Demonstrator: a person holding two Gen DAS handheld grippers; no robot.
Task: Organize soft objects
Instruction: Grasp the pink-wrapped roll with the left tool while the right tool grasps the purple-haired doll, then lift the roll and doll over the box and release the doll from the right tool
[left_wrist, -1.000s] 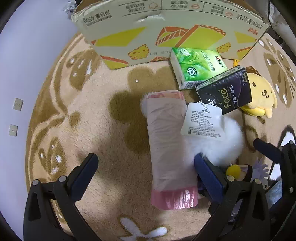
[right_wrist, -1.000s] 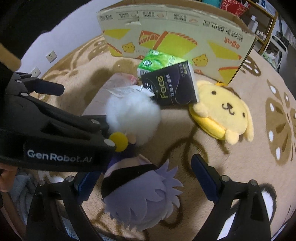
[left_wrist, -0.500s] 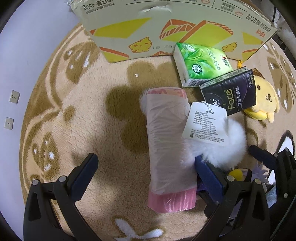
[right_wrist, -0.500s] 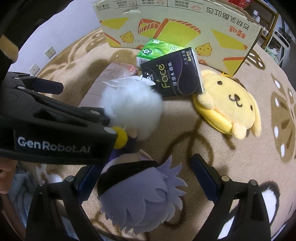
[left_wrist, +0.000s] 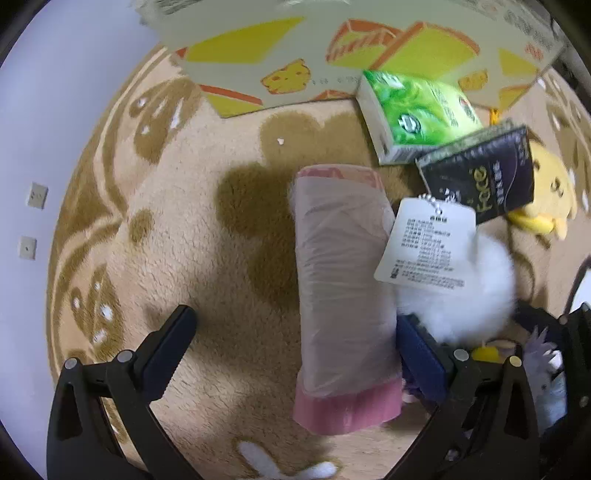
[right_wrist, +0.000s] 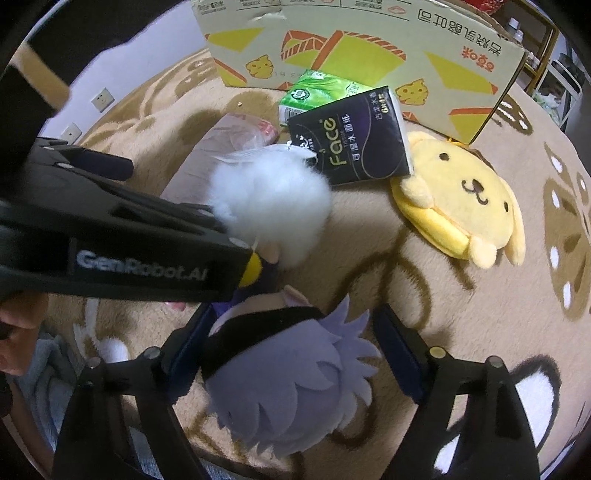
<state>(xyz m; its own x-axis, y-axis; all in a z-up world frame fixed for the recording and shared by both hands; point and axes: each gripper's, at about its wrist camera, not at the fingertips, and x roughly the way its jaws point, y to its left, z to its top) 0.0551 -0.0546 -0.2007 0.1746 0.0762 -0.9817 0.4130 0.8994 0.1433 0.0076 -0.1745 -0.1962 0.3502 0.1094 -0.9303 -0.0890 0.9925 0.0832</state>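
Pink roll (left_wrist: 345, 295) lies between wide left hand-held gripper (left_wrist: 295, 343); doll (right_wrist: 291, 380) between wide right hand-held gripper (right_wrist: 291, 350); beige rug (left_wrist: 207, 236).

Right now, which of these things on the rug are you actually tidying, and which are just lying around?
Part of the job:
pink roll between the open left gripper
purple-haired plush doll between the open right gripper
white pompom
yellow dog plush
black tissue pack
green tissue pack
cardboard box

Just there:
rug
wall sockets
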